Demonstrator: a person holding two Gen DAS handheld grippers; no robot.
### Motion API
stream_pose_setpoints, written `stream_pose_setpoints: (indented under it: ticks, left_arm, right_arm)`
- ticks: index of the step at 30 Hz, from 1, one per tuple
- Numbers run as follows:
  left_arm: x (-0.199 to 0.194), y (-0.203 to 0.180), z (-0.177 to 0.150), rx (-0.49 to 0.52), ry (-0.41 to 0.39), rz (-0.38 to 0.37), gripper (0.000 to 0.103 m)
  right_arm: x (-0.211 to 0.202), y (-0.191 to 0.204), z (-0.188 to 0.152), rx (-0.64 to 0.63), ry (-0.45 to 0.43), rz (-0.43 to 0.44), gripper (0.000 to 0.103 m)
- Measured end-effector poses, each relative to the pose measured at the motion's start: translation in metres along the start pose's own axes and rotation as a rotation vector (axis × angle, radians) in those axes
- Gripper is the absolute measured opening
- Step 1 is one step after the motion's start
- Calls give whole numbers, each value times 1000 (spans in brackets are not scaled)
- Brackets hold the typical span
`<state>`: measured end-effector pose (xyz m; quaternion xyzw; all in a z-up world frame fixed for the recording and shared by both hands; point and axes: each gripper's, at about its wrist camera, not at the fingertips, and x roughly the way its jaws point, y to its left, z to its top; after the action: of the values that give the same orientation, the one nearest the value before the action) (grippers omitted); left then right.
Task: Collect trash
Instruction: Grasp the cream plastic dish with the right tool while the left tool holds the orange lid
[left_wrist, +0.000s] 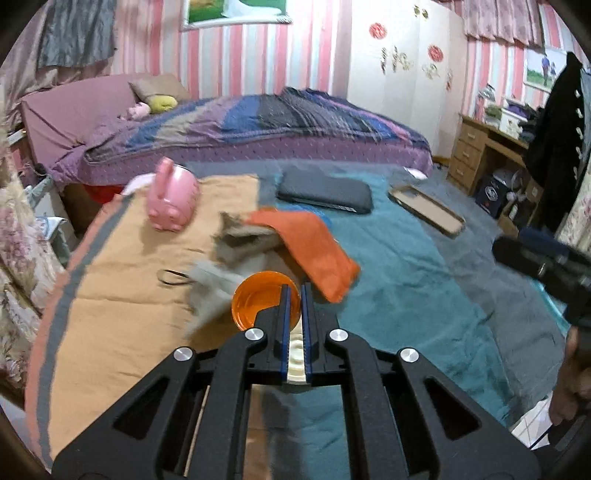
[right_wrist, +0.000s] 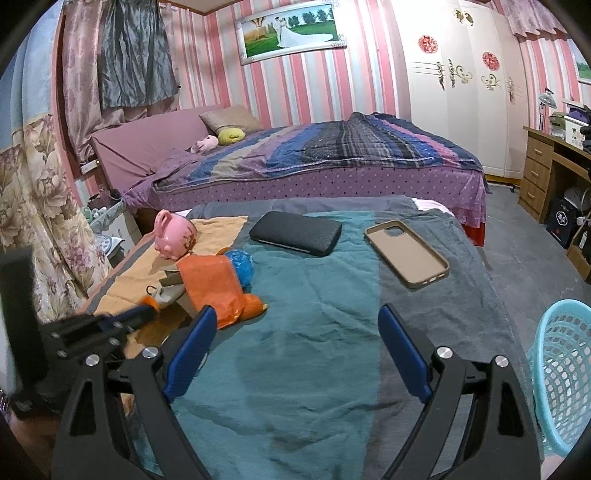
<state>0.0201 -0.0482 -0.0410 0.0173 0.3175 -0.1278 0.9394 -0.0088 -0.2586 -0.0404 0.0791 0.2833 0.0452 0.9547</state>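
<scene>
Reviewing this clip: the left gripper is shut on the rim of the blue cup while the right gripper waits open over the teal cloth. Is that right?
One detail is off: the cup is orange, not blue, as the left wrist view shows, with the left gripper shut on its rim. The rest holds: in the right wrist view the right gripper is open and empty over the teal cloth.

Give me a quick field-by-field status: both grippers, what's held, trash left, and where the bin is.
left gripper: shut on the rim of the orange cup
right gripper: open, nothing between its fingers, over the teal cloth
trash left: orange plastic bag, with crumpled paper beside it
not trash, likely: pink piggy bank, dark case, phone case
bin: light blue basket, at the right edge of the right wrist view
basket contents: cannot tell
</scene>
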Motion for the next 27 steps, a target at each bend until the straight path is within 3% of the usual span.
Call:
stream_pose_setpoints:
  ticks: [7,15,27]
  left_arm:
    - [-10,62,-8,-85,2,92,4]
    - [-14,104,-20,-151,4,123,4]
    - [-18,113,-26,-169,-3,114,4]
  right_arm:
    - [22,32,-9,-16,51,66,87]
    - [71,98,-35,-78,184,160,87]
    - [122,149,-66,-228,322,63,86]
